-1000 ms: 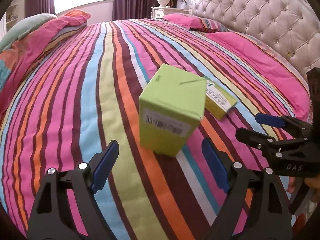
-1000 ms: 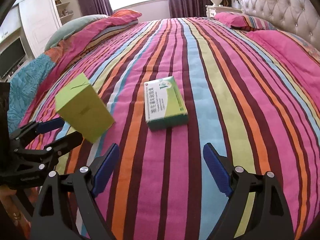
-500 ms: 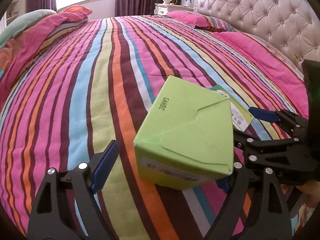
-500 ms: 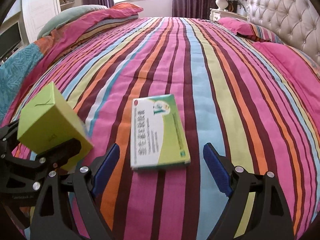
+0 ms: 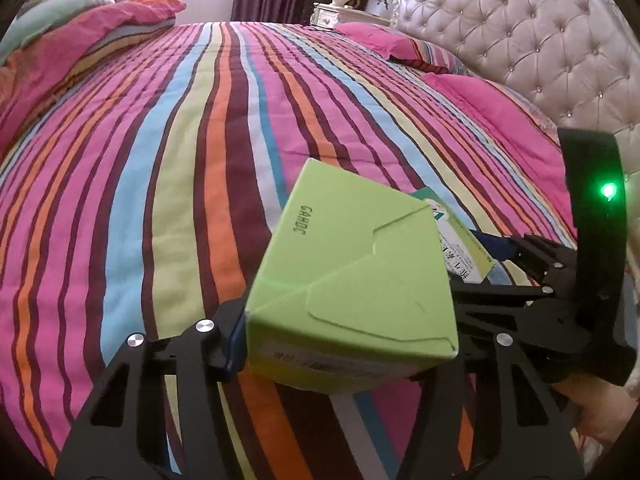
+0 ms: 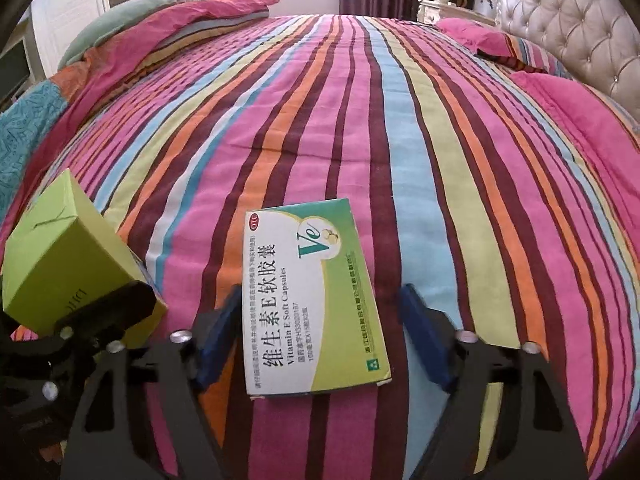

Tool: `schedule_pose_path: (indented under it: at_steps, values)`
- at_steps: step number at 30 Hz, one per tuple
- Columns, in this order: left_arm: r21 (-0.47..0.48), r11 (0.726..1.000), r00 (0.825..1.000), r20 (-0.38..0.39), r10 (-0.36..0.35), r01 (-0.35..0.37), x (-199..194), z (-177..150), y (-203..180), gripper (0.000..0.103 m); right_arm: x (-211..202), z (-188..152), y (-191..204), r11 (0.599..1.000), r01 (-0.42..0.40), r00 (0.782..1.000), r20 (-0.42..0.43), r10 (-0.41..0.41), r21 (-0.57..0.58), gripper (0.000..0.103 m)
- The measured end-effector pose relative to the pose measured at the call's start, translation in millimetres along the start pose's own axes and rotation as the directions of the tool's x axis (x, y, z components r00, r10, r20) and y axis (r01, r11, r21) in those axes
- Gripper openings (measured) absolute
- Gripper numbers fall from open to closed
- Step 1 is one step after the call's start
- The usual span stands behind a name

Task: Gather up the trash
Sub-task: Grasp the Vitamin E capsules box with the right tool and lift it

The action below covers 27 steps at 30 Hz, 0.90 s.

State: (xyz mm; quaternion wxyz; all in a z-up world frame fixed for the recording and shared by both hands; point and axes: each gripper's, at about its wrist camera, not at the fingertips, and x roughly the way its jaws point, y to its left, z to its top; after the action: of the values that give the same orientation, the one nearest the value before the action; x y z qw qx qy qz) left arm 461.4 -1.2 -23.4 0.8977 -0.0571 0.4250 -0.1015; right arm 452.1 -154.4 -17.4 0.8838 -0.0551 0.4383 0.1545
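**Two boxes, two grippers**

Left gripper (image 5: 344, 344) clenched on the lime-green carton (image 5: 352, 280), raised clear of the striped bedspread (image 5: 180, 160), presumably for carrying off. Right gripper (image 6: 320, 332) spread wide, straddling the flat vitamin E box (image 6: 312, 304) lying on the bedspread, neither pad touching. Plenty of bare quilt far and right; crowded at left, carton just beside.

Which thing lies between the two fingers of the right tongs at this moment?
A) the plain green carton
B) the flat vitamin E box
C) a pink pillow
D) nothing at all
B: in the right wrist view the flat vitamin E box lies on the striped bedspread between the open fingers of the right tongs; the left tongs grip the plain green carton.
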Motion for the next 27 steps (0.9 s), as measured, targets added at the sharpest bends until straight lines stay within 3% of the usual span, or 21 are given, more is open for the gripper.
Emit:
schedule_pose_path:
  at_steps: [14,27]
  values:
    - [-0.029,0.998,0.999,0.0,0.048,-0.048,-36,-10,6,0.055,-33,-20,-4,0.998,-0.038,0.999,-0.014,0.039,0.046,0.052]
    - [-0.06,0.995,0.997,-0.021,0.079,-0.081,-109,-66,2,0.055,-110,-68,23,0.997,-0.061,0.998,0.019,0.061,0.036,0.052]
